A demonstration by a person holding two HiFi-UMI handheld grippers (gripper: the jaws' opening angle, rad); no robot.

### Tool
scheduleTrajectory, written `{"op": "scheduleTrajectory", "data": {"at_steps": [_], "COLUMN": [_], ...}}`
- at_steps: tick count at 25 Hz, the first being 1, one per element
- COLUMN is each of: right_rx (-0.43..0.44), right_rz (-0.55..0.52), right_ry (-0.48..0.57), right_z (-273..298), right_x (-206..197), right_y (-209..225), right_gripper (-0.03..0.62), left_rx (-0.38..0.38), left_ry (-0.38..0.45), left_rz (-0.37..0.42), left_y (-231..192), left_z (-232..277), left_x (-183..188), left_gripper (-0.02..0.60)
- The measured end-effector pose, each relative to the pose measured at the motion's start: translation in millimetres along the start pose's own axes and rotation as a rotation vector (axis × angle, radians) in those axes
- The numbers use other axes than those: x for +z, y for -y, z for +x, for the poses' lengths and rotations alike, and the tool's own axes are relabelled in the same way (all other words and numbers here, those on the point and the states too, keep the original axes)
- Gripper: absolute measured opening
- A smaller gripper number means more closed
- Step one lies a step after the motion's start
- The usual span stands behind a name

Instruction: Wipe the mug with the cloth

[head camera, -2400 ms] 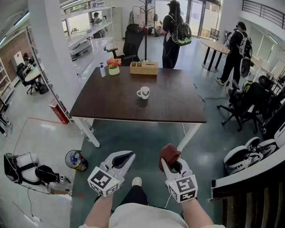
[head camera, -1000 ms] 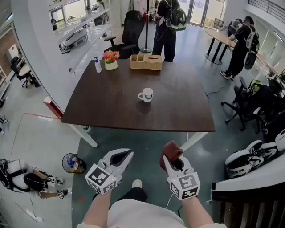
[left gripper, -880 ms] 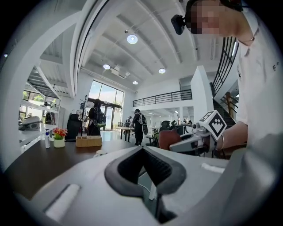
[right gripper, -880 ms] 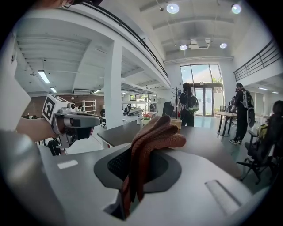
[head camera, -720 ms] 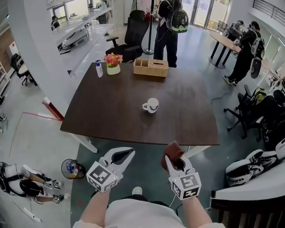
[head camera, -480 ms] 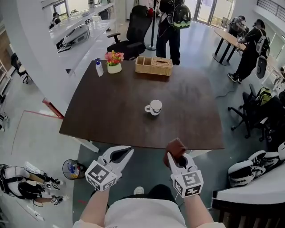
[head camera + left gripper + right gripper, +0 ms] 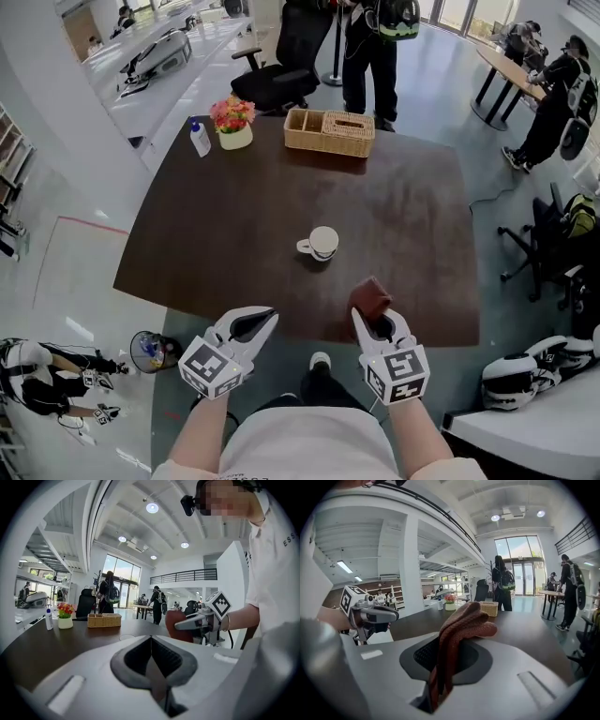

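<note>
Head view: a white ceramic mug with a dark band (image 7: 323, 242) stands on the dark brown wooden desk (image 7: 225, 206). The right tool (image 7: 373, 319) clamps a folded rust-red cloth (image 7: 369, 296) over the desk's near edge. The left tool (image 7: 255, 322) is closed and empty.

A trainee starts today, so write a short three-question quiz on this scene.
1. Which gripper is shut on the cloth? A. left B. right
2. True or false: the mug stands upright on the table, with nothing touching it.
3. Fill in: in the head view, the basket sits to the ___ of the flowers.

Key: 1 B, the right gripper; 2 true; 3 right.
</note>
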State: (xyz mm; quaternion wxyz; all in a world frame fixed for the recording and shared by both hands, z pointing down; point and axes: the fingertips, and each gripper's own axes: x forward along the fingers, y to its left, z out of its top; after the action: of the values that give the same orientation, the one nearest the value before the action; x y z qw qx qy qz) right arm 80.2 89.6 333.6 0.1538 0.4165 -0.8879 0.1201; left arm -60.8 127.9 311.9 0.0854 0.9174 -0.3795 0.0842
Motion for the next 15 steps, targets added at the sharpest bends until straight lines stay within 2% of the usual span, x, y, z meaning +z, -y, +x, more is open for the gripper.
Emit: {"op": "scheduleTrajectory", "data": {"at_steps": [6, 10, 15], "right_rx": [0.055, 0.094, 0.154], "right_rz": [-0.01, 0.014, 0.011], "right_ry": [-0.051, -0.125, -0.2], "right_z": [56, 87, 122], "right_x": [-5, -18, -41], "right_y": [47, 59, 61], "right_gripper": [0.078, 0.078, 0.078], "left_rx": [0.046, 0.03, -0.002], "left_ry": [-0.031, -0.082, -0.109], "left_rz": [-0.048, -0.083, -0.088], "left_y": [-45, -67, -97], "left_z": [45, 72, 109], "left_x": [-17, -34, -57], "left_gripper": [0.002, 0.002, 0.002]}}
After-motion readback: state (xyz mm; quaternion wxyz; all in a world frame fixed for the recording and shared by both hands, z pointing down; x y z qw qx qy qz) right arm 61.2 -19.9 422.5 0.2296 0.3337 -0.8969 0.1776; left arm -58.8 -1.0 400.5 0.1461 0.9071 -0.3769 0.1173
